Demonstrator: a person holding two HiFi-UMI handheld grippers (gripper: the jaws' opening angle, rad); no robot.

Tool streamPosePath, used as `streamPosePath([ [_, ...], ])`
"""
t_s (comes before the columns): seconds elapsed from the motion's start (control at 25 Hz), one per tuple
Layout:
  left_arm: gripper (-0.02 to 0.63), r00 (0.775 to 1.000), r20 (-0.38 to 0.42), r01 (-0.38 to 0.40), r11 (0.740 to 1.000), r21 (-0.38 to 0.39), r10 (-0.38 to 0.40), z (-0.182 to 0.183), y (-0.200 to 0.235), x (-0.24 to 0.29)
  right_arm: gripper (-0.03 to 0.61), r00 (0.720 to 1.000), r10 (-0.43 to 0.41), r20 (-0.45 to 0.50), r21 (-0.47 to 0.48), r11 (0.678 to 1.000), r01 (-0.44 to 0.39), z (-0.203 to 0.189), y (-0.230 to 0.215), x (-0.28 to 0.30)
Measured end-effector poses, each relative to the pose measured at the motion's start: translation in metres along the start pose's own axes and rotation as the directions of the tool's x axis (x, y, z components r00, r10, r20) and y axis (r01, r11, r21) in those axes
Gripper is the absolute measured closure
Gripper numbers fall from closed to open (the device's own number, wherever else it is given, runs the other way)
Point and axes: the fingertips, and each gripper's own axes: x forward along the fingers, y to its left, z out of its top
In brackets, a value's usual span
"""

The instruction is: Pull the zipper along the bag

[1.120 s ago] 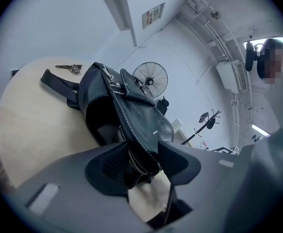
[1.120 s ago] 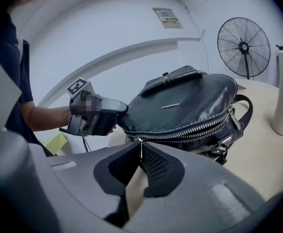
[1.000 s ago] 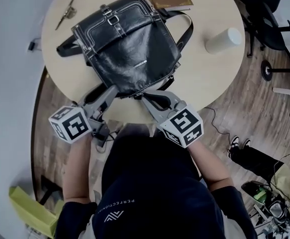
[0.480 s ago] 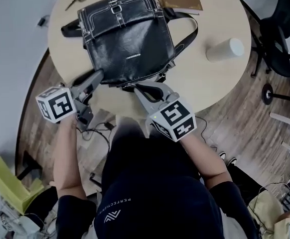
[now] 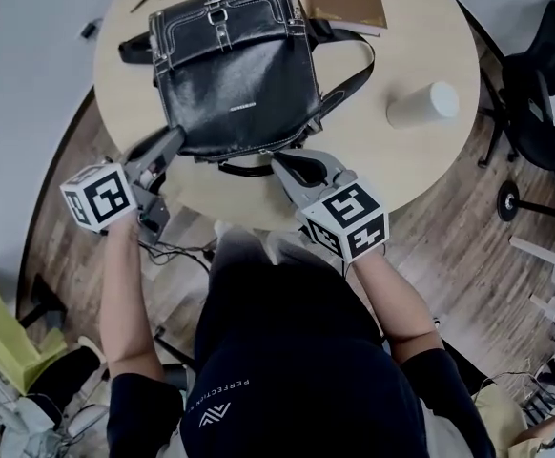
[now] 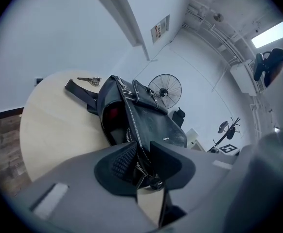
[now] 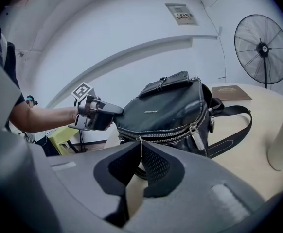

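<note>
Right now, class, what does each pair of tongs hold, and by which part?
The left tongs, which have just been closing, clamp the black bag by its zipped corner edge. The right tongs pinch the zipper pull.

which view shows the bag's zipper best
The right gripper view: the zipper runs across the bag's side in plain sight. The left gripper view shows only a short stretch up close; the head view barely shows it.

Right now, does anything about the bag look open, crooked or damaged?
The black bag gapes open along one side, where zipper teeth part and reddish lining shows in the left gripper view. Nothing looks damaged.
</note>
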Motion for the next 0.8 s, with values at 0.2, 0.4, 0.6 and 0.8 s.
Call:
streamPosePath([
  [0.2,0.509,0.998,0.037,-0.041,0.999,-0.013,0.042,0.001,0.002,-0.001,0.566,1.000,0.003,-0.003,-0.018,1.000,-0.003,0.000,-0.015,-0.012],
  [0.4,0.514,0.996,0.056,-0.070,0.997,-0.017,0.071,0.000,0.002,-0.002,0.566,1.000,0.010,-0.010,-0.031,0.999,-0.010,-0.001,-0.025,-0.021],
  [0.6,0.515,0.992,0.075,-0.096,0.995,-0.025,0.098,0.000,0.005,-0.003,0.565,1.000,-0.001,-0.011,-0.039,0.999,0.000,-0.001,-0.042,-0.029],
  [0.8,0.517,0.989,0.086,-0.115,0.993,-0.027,0.117,0.000,0.006,-0.003,0.565,1.000,0.001,-0.011,-0.047,0.999,-0.002,0.001,-0.051,-0.032],
])
